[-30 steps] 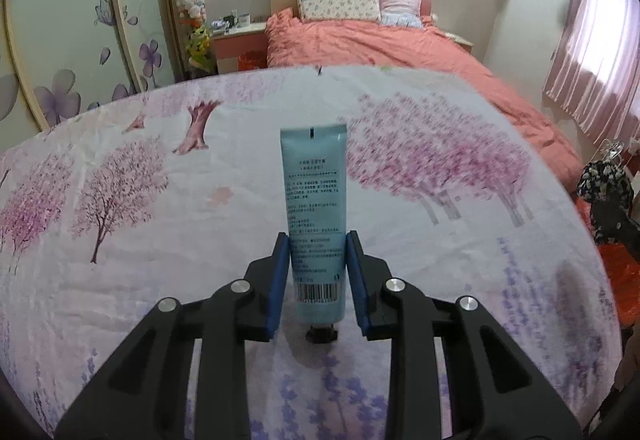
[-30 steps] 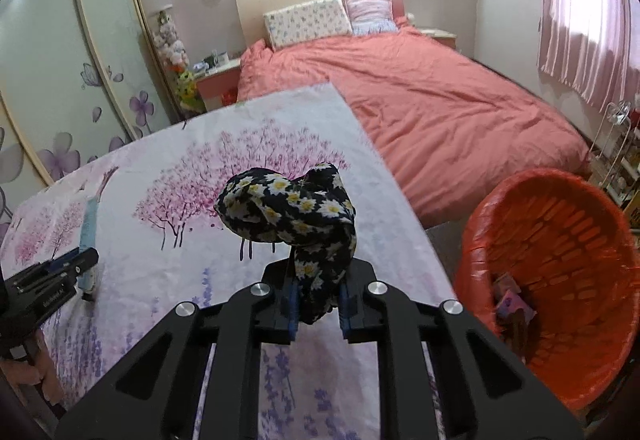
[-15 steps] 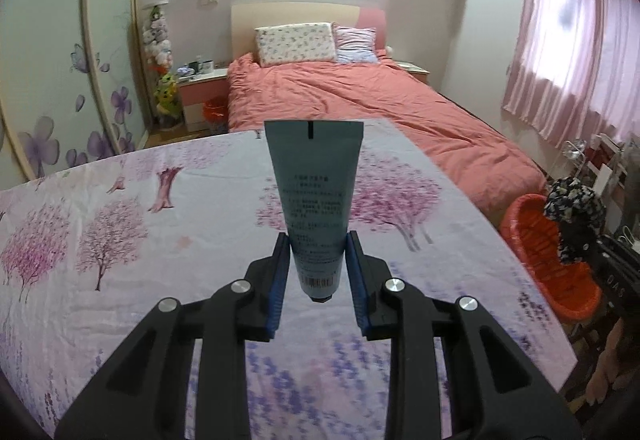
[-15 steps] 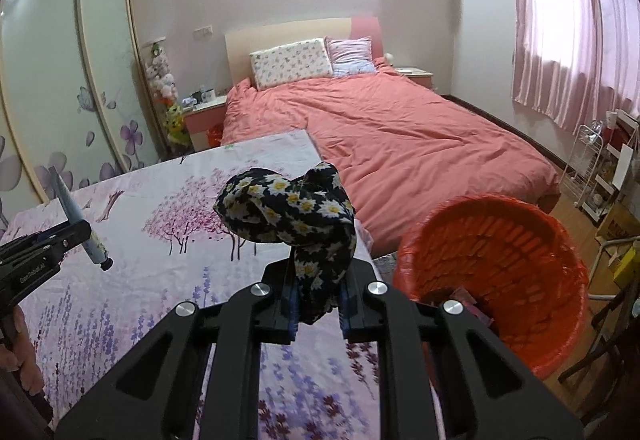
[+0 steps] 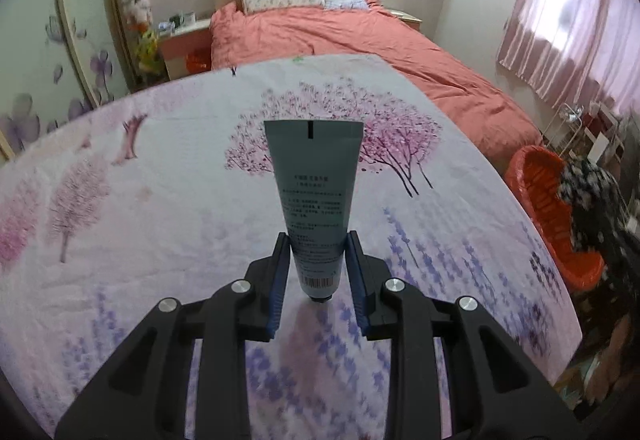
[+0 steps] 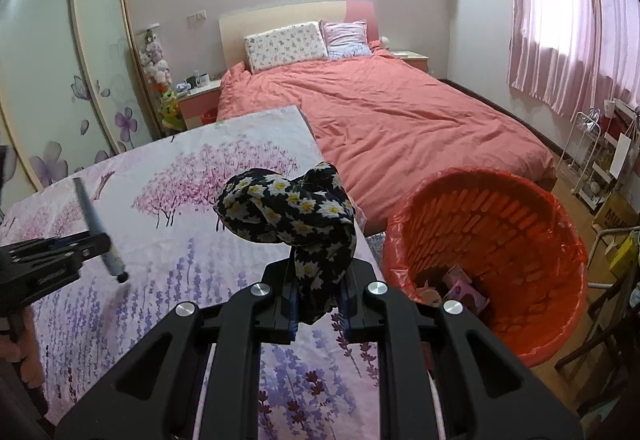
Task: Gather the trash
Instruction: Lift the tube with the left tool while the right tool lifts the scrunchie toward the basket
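My left gripper [image 5: 316, 260] is shut on a pale blue squeeze tube [image 5: 314, 184], held cap down above the flowered tablecloth [image 5: 160, 220]. It also shows in the right wrist view [image 6: 96, 244] at the left with the tube [image 6: 94, 224]. My right gripper [image 6: 318, 300] is shut on a black cloth with daisies [image 6: 288, 208], held above the table's right edge, just left of the orange trash basket [image 6: 500, 232]. The basket [image 5: 548, 200] and the cloth [image 5: 588, 200] also show at the right of the left wrist view.
The basket holds a few pieces of trash [image 6: 460, 286]. A bed with a salmon cover [image 6: 392, 120] lies beyond the table. A wire rack [image 6: 600, 152] and a chair [image 6: 608, 320] stand right of the basket. Sliding wardrobe doors [image 6: 60, 80] are at the left.
The left gripper has tilted down and moved back over the table with the tube. The right gripper with the cloth has stayed close beside the basket.
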`<state>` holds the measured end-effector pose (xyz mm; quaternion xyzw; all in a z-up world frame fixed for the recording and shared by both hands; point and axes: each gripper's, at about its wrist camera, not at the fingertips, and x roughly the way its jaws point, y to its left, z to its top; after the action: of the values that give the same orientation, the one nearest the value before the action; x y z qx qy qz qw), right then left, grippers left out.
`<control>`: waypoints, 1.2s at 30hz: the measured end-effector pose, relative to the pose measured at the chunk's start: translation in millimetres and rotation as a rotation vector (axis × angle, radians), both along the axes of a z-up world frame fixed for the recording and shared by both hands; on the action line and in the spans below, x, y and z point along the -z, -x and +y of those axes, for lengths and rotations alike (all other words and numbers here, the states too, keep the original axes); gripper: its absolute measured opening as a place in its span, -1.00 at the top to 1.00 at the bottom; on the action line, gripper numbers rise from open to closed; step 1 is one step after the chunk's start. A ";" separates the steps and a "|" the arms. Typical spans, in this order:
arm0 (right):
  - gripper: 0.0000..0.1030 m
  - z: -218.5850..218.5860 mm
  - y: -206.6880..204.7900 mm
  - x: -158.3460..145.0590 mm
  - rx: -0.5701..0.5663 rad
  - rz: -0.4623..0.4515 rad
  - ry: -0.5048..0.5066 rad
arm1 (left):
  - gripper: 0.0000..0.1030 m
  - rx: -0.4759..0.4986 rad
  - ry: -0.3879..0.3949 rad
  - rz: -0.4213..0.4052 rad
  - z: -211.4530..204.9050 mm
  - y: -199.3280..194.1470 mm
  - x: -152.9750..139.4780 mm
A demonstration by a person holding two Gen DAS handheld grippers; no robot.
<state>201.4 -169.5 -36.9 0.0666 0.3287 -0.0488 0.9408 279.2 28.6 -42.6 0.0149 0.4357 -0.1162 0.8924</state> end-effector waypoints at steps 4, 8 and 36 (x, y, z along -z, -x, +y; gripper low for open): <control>0.71 -1.0 0.1 7.5 0.004 0.014 0.000 | 0.45 -0.009 -0.009 -0.019 -8.4 -19.4 12.2; 0.71 0.7 -6.4 16.1 0.005 0.039 -0.007 | 0.45 -0.020 -0.011 -0.003 -13.3 -35.9 27.3; 0.71 3.5 10.5 1.8 -0.016 0.005 -0.025 | 0.50 0.011 -0.009 -0.159 -14.6 18.6 -9.5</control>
<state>191.0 -166.0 -38.7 0.0758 0.3324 -0.0374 0.9393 260.6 14.0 -33.1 0.0306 0.3641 -0.1175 0.9234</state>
